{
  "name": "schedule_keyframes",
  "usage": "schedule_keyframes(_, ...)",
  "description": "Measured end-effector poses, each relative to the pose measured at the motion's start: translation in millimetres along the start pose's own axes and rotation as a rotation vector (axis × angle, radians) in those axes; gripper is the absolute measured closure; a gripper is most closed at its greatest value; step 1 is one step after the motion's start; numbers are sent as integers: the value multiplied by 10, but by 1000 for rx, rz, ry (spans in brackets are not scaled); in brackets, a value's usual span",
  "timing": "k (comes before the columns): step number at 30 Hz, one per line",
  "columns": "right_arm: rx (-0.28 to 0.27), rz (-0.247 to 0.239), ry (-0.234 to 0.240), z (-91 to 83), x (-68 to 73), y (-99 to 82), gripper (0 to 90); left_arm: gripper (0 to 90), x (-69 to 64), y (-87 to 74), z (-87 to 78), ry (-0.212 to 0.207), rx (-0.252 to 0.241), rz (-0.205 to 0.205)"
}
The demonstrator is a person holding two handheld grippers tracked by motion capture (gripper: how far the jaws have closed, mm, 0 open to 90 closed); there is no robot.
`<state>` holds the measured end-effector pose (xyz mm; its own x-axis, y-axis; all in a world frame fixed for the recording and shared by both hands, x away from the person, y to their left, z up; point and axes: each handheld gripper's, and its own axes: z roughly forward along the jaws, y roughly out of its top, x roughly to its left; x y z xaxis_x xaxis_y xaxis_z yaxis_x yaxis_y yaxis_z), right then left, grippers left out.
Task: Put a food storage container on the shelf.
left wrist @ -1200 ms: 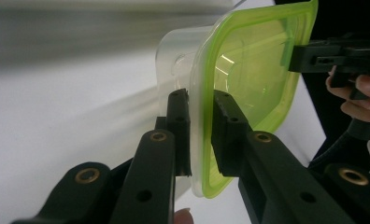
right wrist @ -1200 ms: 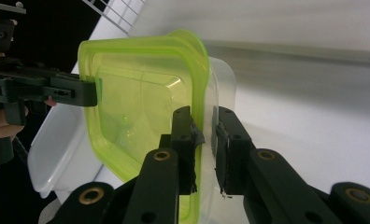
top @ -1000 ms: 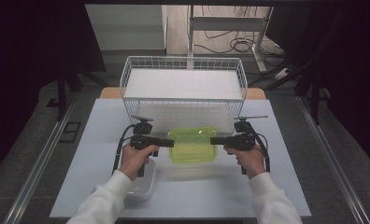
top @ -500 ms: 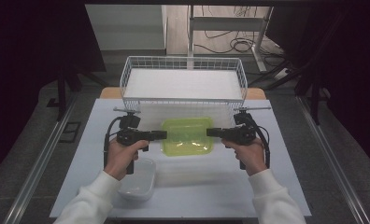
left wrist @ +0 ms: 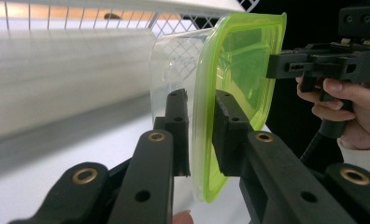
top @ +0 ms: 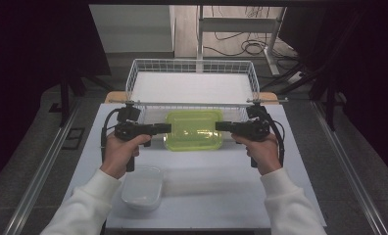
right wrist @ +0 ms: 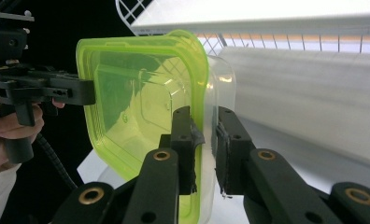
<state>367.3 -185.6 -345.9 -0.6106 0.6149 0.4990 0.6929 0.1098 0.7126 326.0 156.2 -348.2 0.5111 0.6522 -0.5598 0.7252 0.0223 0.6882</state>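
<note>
Left hand-held gripper (top: 166, 129): jaws clamped on the left rim of the green-lidded container (top: 193, 129). In the left gripper view the two black jaws of the left hand-held gripper (left wrist: 199, 126) pinch the lime lid edge between them, one pad on the clear tub side, the other on the lid face.

Right hand-held gripper (top: 220, 126): jaws likewise clamped, on the opposite rim of the same container. In the right gripper view the right hand-held gripper (right wrist: 205, 140) grips the lid edge and the clear wall just behind it.

Container: a clear tub with a translucent green lid, held between the two grippers, roughly level, clear of the white surface (top: 221, 196) and just in front of the near wall of the white wire basket (top: 192, 66). From each gripper view the lid appears on edge, as that camera is rolled with the hand.

Surroundings: a second clear container (top: 142, 187), without lid, stands on the surface near the left forearm, well apart from the held one. The basket sits at the far edge of the surface. Both sleeves are white.
</note>
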Motion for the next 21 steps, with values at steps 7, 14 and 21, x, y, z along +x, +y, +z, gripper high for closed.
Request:
schedule_keyframes(7,-23,-3,7,-5,12,253,785,780,0,278,-50,-8,-15,15)
schedule_keyframes(14,-35,-12,4,14,-21,547,785,780,66,585,-34,-18,-19,23)
schedule_keyframes(21,-31,-1,-3,82,-114,804,784,779,178,839,35,-28,-13,10)
